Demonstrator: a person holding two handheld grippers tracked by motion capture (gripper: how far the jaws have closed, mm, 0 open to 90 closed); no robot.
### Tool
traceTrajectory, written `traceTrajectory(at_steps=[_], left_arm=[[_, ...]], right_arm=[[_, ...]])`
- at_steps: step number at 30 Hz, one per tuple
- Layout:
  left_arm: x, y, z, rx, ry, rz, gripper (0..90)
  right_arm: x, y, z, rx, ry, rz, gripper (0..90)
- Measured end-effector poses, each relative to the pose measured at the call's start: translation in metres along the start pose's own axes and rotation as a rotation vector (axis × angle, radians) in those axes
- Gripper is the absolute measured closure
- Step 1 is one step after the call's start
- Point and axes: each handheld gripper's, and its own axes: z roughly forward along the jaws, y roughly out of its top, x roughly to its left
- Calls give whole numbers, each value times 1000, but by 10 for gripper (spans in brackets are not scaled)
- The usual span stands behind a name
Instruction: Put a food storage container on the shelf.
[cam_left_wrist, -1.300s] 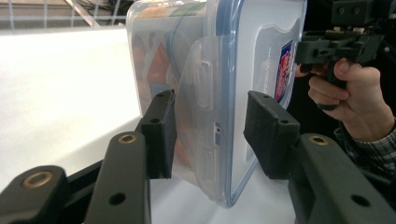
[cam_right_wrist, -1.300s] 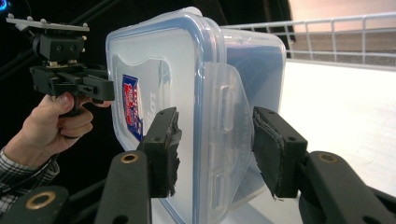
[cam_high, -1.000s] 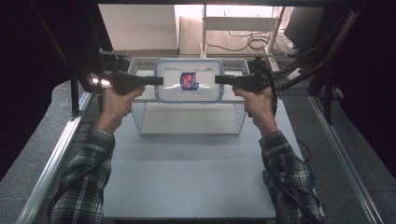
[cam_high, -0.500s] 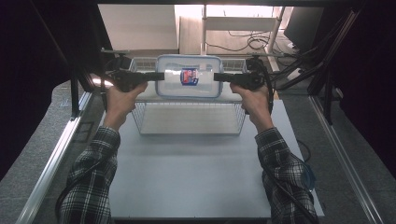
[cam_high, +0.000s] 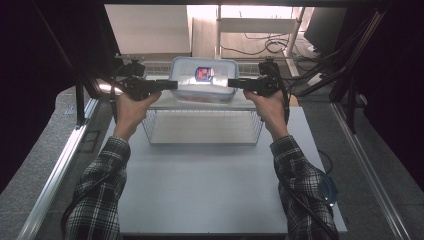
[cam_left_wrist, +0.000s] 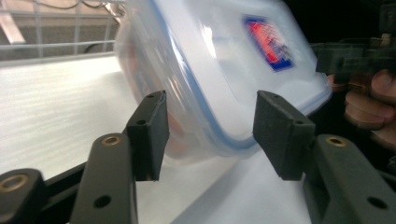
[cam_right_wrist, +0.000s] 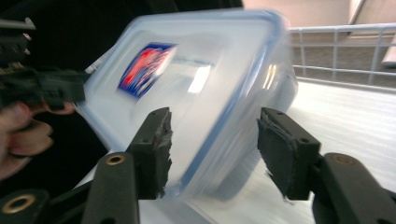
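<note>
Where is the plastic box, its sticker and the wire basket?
plastic box (cam_high: 205, 85), high view, on its clear lid.
sticker (cam_high: 203, 73), high view, on its red and blue middle.
wire basket (cam_high: 200, 126), high view, on its front wall.

Container (cam_high: 204, 80): translucent glossy plastic, smooth lid. Basket (cam_high: 202, 125): thin white-coated metal wire. Table (cam_high: 210, 190): matt white. Sleeves: checked cloth.

A lab: black-curtained metal frame (cam_high: 80, 100), trailing cables (cam_high: 260, 45), white table (cam_high: 200, 190).
</note>
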Motion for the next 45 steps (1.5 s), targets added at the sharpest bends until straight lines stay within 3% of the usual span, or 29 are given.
traceTrajectory(at_steps=[1,9,26,30,34,38,40,45], left_arm=[[5,-1,-3,-33,-24,-15,511],[3,1,-3,-23,-3,7,518],[-1,-4,-7,-26,-2,0,508],[-7,-3,-7,-26,48,47,456],[-16,-5,-11,-24,93,104,382],[-22,-11,-18,11,113,147,285],[-26,-17,-24,16,131,179,260],[-30,-37,-39,15,130,217,219]], right_arm=[[0,0,0,-1,-8,-8,463],[0,0,-1,1,-13,-9,485],[4,-2,-5,14,-15,-22,511],[7,-1,-5,12,-29,-40,510],[10,-3,-9,-4,-23,-65,447],[13,-7,-17,-21,-29,-113,371],[13,-10,-22,-26,-31,-131,312],[19,-21,-34,-26,-43,-175,207]])
